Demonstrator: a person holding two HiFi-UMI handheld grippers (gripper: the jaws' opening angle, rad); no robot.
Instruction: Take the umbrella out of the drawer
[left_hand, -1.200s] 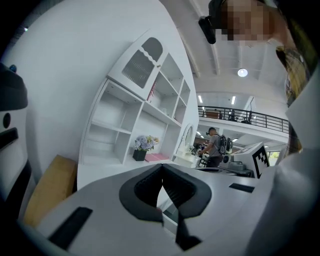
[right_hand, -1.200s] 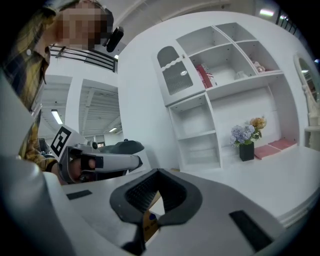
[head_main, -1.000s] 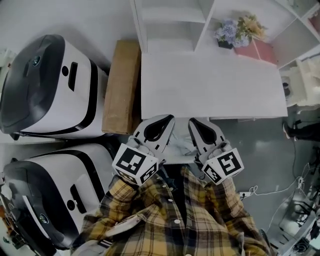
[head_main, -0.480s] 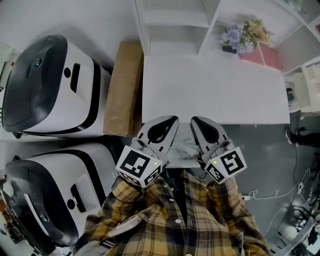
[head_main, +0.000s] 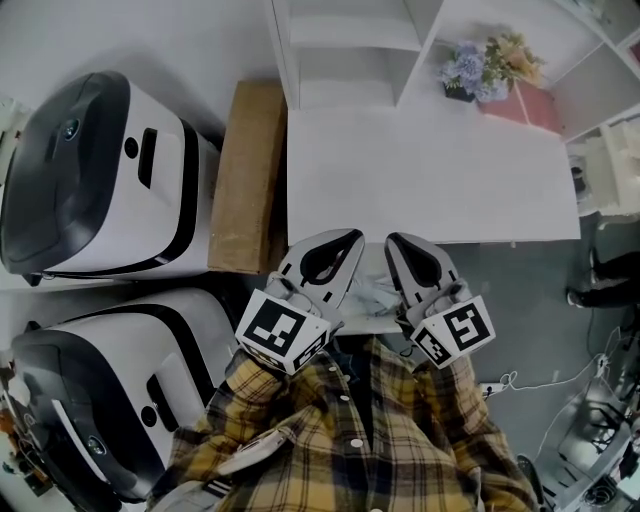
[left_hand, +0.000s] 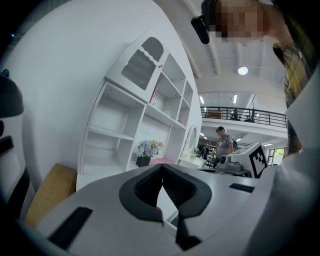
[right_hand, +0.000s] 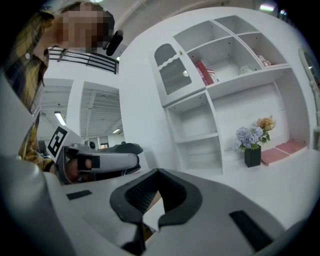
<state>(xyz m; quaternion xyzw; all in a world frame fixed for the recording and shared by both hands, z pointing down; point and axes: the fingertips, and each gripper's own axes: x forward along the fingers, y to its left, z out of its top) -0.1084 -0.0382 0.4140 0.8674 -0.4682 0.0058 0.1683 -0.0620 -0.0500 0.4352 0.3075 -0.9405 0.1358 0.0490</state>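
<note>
- My left tongs and right tongs are both clenched, empty, side by side at the desk near edge.
- No umbrella or drawer shows; I guess the drawer sits beneath that edge, equally near either hand.

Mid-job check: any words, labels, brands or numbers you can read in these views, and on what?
No readable words or numbers.
Left marker cube, right marker cube: black-and-white square patterns, not letters.
Red books on the shelf: spine print too small.
Round badge on the upper white machine: too small to read.
</note>
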